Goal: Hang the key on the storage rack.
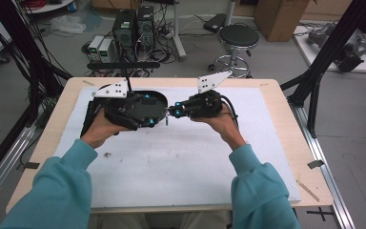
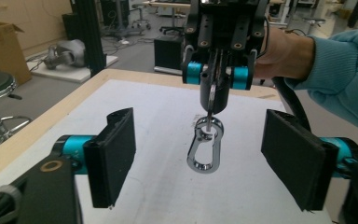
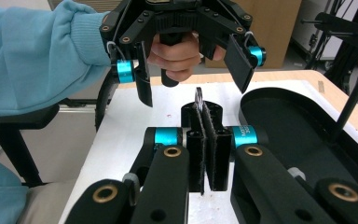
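A silver carabiner (image 2: 205, 150) hangs from a small key ring (image 2: 209, 125). My right gripper (image 2: 213, 100) is shut on that ring, whose top edge sticks up between the pads (image 3: 198, 97). My left gripper (image 2: 204, 156) faces it with its jaws open wide. The carabiner hangs in the gap between the left pads (image 2: 116, 156), touching neither. In the high view the left gripper (image 1: 155, 115) and right gripper (image 1: 174, 112) meet tip to tip above the white mat (image 1: 171, 157). From the right gripper (image 3: 209, 140) view, the left gripper (image 3: 193, 88) hangs open just beyond.
A black oval tray (image 1: 148, 98) lies on the mat under and behind the left gripper, also seen as the black tray (image 3: 279, 116) to the side. The wooden table (image 1: 286, 143) has bare edges around the mat. A stool (image 1: 238, 38) and computer cases stand beyond the far edge.
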Tool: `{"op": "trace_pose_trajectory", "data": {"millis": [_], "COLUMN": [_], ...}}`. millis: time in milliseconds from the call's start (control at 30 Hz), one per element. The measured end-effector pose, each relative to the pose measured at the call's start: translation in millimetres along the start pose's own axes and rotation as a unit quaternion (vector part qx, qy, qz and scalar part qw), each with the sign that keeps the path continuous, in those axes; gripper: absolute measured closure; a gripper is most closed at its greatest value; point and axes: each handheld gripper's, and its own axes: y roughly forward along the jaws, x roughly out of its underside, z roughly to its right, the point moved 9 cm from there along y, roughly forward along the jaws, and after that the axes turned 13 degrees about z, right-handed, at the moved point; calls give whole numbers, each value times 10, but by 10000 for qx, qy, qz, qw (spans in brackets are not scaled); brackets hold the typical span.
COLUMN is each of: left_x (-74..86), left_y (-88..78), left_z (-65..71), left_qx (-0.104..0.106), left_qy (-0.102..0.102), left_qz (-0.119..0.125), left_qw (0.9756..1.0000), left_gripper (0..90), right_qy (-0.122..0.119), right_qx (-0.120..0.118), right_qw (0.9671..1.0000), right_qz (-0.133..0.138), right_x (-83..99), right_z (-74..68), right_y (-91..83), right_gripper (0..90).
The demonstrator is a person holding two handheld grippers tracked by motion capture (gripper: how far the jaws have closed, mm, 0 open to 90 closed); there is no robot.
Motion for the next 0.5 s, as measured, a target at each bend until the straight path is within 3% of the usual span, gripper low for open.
{"op": "trace_pose_trajectory", "data": {"millis": [167, 500], "left_x": [28, 14], "left_y": [35, 51], "left_z": [14, 50], "left_qx": [160, 356], "left_qy": [-115, -71], "left_qz": [-5, 83], "left_qw": [9998, 9993], "left_gripper": [367, 653], "right_qy": [10, 69], "right_qx": [-54, -113], "right_qw": [10000, 9999], "right_qz": [-6, 49], "right_x": [6, -6], "right_z": [-17, -32], "right_y": [36, 24], "right_gripper": [890, 890]}}
